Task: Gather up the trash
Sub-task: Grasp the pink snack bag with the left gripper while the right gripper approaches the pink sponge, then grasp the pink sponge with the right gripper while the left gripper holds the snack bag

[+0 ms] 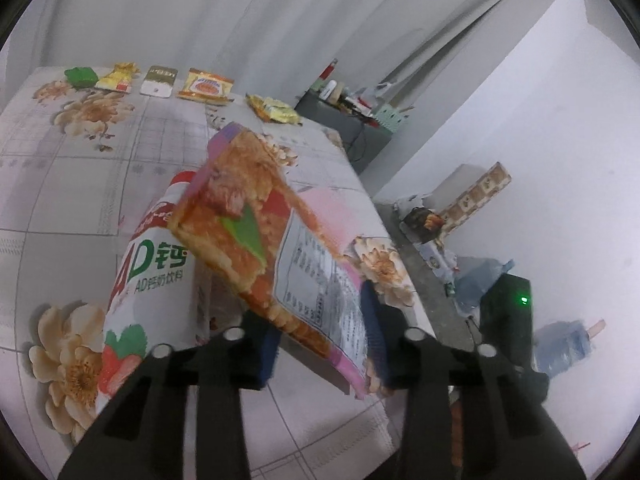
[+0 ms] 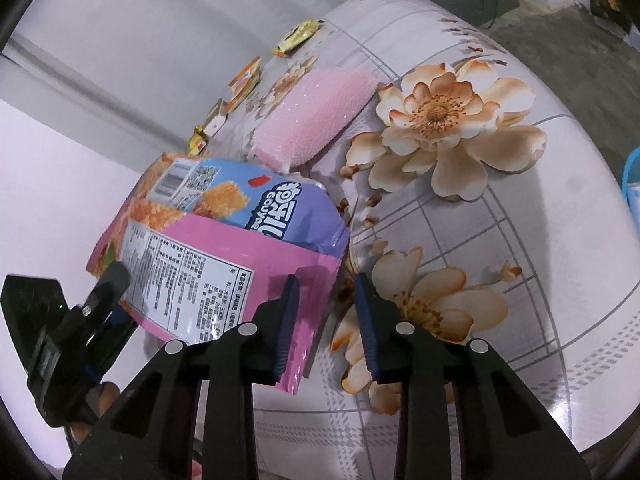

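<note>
The left gripper (image 1: 320,336) holds a pink snack bag (image 1: 280,248) clear of the bench (image 1: 80,184). Its jaws are partly closed, with the bag's lower edge between them. The right pad presses the printed panel. Contact at the left pad is hidden behind the bag, so a full clamp is judged likely but not confirmed. The bag hangs tilted, its top pointing away from the camera, which suggests that it is gripped by one end only.

In the right wrist view, the right gripper (image 2: 326,320) stands at the bag's (image 2: 224,236) opposite corner. Its jaws are narrowed but still apart. The left pad lies against or just over the pink corner, and the right pad stands free above the cloth. No grip is established there. The left gripper (image 2: 106,286) appears at the far-left edge of the bag in this view, so the bag spans between the two tools. This arrangement probably serves to steady or spread the bag, or to pass it from one tool to the other.

A white drink pouch (image 1: 148,264) stands just behind the bag on the left. A pink sponge (image 2: 316,112) lies on the bench beyond the bag. Five small wrappers (image 1: 160,80) lie in a row along the far edge, well apart from the tools. They remain uncollected, so the task is judged to be at an early stage.
</note>
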